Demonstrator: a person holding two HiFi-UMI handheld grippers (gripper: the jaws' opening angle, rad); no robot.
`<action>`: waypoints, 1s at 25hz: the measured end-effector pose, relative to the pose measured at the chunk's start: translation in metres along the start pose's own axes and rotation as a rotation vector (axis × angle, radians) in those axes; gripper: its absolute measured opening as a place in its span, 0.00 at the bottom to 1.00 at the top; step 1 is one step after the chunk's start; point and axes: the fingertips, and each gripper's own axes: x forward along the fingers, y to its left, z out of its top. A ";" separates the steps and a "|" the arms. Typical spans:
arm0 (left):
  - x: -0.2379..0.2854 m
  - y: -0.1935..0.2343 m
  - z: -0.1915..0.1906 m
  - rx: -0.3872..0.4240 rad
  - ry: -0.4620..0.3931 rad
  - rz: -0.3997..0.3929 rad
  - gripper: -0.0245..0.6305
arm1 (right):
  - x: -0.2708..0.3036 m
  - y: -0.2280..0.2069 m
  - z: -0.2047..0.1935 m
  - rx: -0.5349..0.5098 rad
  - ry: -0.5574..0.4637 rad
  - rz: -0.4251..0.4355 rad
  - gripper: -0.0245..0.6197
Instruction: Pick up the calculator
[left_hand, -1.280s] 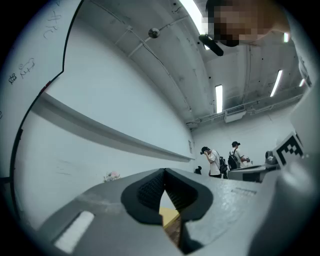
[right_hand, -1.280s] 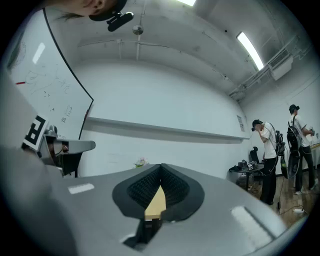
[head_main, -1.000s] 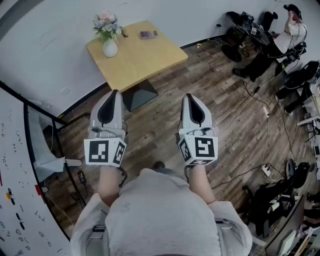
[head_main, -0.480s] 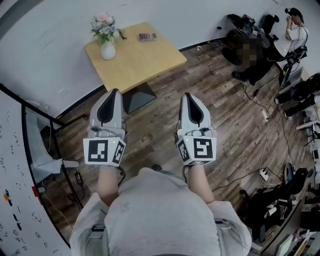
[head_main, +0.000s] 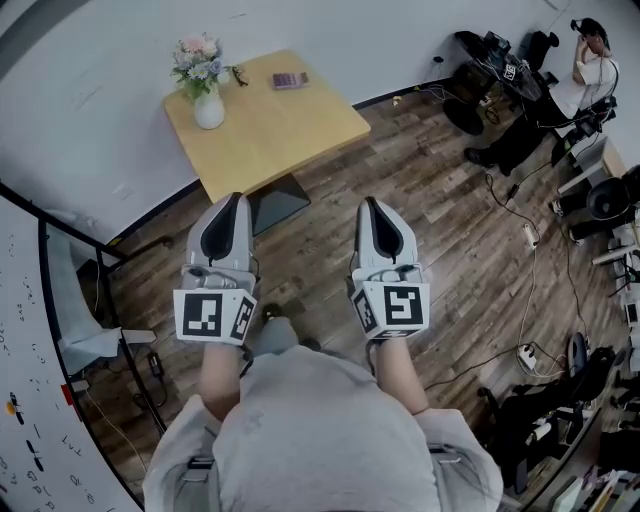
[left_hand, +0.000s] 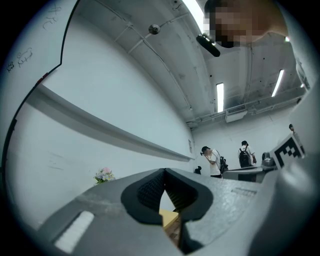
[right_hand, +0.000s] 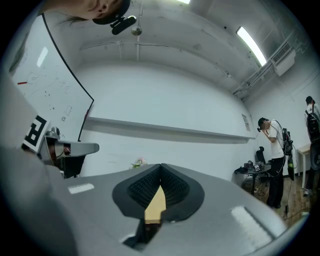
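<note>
Well short of the bench (head_main: 300, 135), the left tongs (head_main: 232, 200) and right tongs (head_main: 372, 204) are pinched together, empty. The calculator (head_main: 291, 80) lies flat at the bench's far edge; a clumsy nudge could slide it off, or a careless reach topple the vase (head_main: 208, 108) to its left.

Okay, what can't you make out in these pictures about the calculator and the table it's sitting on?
Small dark flat calculator: head view, too small to read keys or display.
Same calculator, both gripper views: hidden behind the shut grey left gripper and right gripper; only a sliver of the light wooden table shows.
Tiny dark item beside the white vase of flowers: head view, too small to identify.
</note>
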 end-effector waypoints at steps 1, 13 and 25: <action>0.005 0.002 -0.004 -0.005 0.006 0.001 0.05 | 0.005 -0.001 -0.004 0.001 0.007 0.002 0.04; 0.100 0.040 -0.015 -0.021 0.000 -0.026 0.05 | 0.095 -0.038 -0.005 -0.005 -0.001 -0.029 0.04; 0.171 0.084 -0.020 -0.018 -0.002 -0.057 0.05 | 0.179 -0.044 -0.005 0.003 -0.018 -0.036 0.04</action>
